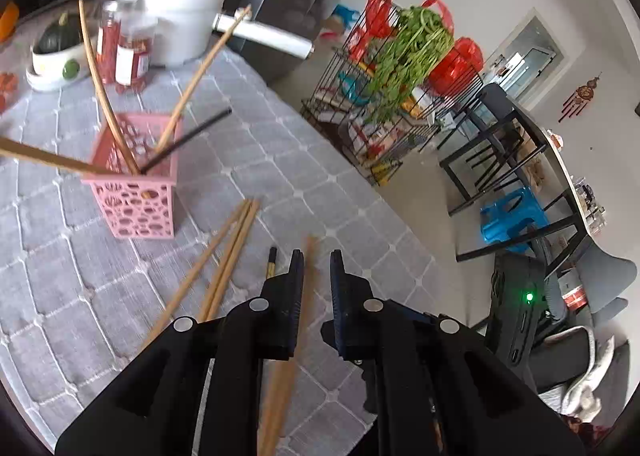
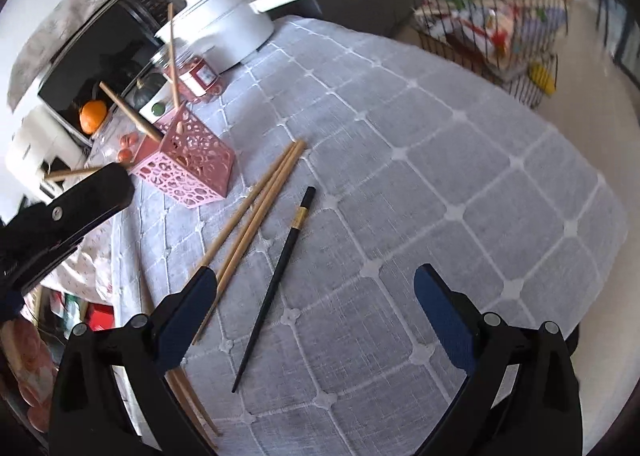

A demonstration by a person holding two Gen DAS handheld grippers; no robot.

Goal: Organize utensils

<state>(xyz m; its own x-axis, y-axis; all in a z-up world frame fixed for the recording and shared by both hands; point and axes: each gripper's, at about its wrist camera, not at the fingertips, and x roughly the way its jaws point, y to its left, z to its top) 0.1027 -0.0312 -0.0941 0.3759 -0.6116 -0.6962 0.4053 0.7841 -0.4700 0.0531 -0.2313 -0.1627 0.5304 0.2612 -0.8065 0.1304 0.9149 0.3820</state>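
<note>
A pink perforated basket (image 1: 134, 192) stands on the grey quilted tablecloth and holds several chopsticks, wooden and black; it also shows in the right wrist view (image 2: 188, 164). Two wooden chopsticks (image 1: 224, 260) lie side by side on the cloth below it, also seen in the right wrist view (image 2: 260, 208). A black chopstick with a gold band (image 2: 276, 284) lies beside them. My left gripper (image 1: 316, 264) is narrowly open with a wooden chopstick (image 1: 298, 328) lying between its jaws against the left finger. My right gripper (image 2: 316, 288) is wide open and empty above the black chopstick.
A white pot with a long handle (image 1: 180, 4), red-labelled jars (image 1: 128, 44) and a white bowl with a dark squash (image 1: 56, 56) stand behind the basket. The table edge (image 1: 360, 176) drops to a floor with a wire rack (image 1: 384, 88). A microwave (image 2: 92, 48) stands at the left.
</note>
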